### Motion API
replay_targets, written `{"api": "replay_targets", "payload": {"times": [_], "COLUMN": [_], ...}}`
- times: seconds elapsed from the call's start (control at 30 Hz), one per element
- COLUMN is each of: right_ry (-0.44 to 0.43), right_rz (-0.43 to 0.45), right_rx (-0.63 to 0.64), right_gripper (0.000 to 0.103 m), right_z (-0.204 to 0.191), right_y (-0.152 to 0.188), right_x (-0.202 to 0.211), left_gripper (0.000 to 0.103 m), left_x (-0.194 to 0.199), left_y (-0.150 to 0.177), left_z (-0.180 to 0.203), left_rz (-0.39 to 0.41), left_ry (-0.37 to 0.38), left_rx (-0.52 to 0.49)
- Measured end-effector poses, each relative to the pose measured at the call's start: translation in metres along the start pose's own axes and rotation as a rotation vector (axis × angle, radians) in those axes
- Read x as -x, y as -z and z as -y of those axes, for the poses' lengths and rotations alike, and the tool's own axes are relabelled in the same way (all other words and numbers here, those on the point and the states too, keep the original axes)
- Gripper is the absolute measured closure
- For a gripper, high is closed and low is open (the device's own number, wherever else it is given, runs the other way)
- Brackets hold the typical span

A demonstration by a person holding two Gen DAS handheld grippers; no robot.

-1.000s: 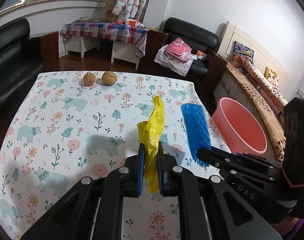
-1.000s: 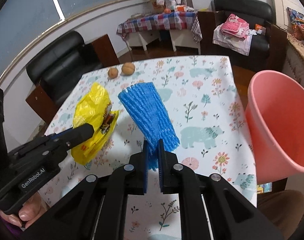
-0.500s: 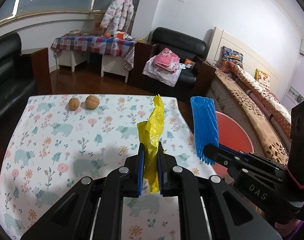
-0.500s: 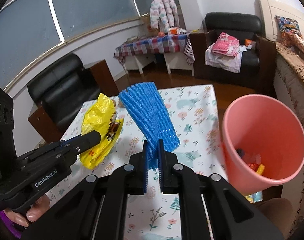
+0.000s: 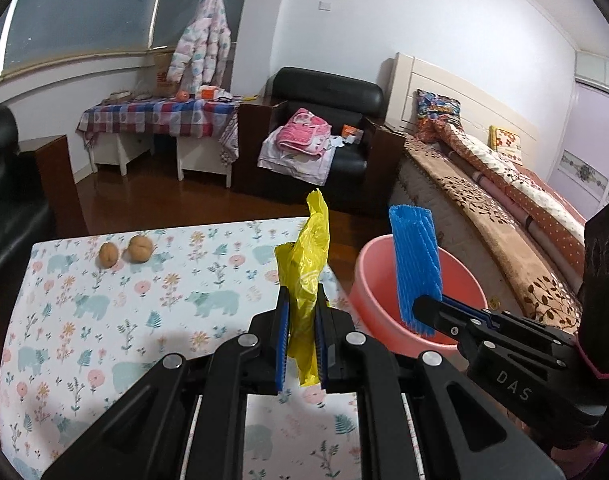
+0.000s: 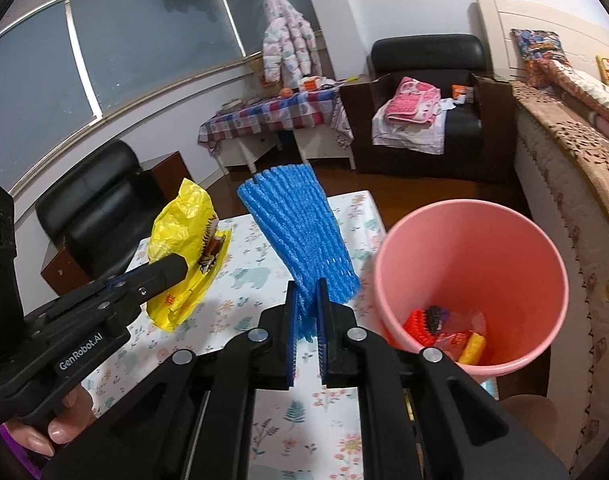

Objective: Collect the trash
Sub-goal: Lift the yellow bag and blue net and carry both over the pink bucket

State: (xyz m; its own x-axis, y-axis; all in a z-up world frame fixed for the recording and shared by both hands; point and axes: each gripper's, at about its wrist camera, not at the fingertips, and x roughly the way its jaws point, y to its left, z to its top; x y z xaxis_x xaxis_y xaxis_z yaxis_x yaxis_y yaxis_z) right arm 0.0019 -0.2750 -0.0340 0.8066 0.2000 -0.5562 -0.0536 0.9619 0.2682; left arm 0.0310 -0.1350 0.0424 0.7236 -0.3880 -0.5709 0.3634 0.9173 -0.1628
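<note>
Over the flowered table (image 5: 104,320), at the left of the scene, the left gripper (image 5: 302,340) is clamped on a yellow plastic bag (image 5: 304,264), which stands up from the jaws toward 12 o'clock with its long axis running along the fingers. In the right wrist view the same bag (image 6: 184,236) hangs above the cloth at about 10 o'clock from that camera's own fingers. Next to the right, the right gripper (image 6: 305,316) is closed on the lower end of a blue foam net sleeve (image 6: 300,236), whose ribs fan out up and away toward 12 o'clock. Farthest right stands the pink bucket (image 6: 544,240), just off the table's right edge, mouth open upward, with red and yellow scraps already at its bottom. From the right gripper the bucket's mouth lies at about 2 o'clock and close; from the left gripper the bucket (image 5: 368,276) lies at about 2 o'clock too, but beyond the blue sleeve (image 5: 414,268) and the other tool. That makes the right hand the nearer one, so the sleeve looks likely to go in first, the drop depending on getting it over the rim. Two brown round fruits or nuts (image 5: 126,252) remain at the table's far side, around 10 o'clock from the left gripper.
</note>
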Motion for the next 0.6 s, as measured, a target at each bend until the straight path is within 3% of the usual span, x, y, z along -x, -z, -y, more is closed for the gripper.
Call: {"api": "replay_targets", "payload": {"times": [0.6], "right_ry": [0.082], "right_rz": [0.033], "right_rx": [-0.107], "right_gripper": [0.094], "right_z": [0.06], "right_y": [0.001], "right_x": [0.013], "left_gripper": [0.093], "left_x": [-0.036], "left_y": [-0.014], "left_z": [0.066], "left_rz": [-0.013], "left_ry": [0.064], "left_rx": [-0.105]}}
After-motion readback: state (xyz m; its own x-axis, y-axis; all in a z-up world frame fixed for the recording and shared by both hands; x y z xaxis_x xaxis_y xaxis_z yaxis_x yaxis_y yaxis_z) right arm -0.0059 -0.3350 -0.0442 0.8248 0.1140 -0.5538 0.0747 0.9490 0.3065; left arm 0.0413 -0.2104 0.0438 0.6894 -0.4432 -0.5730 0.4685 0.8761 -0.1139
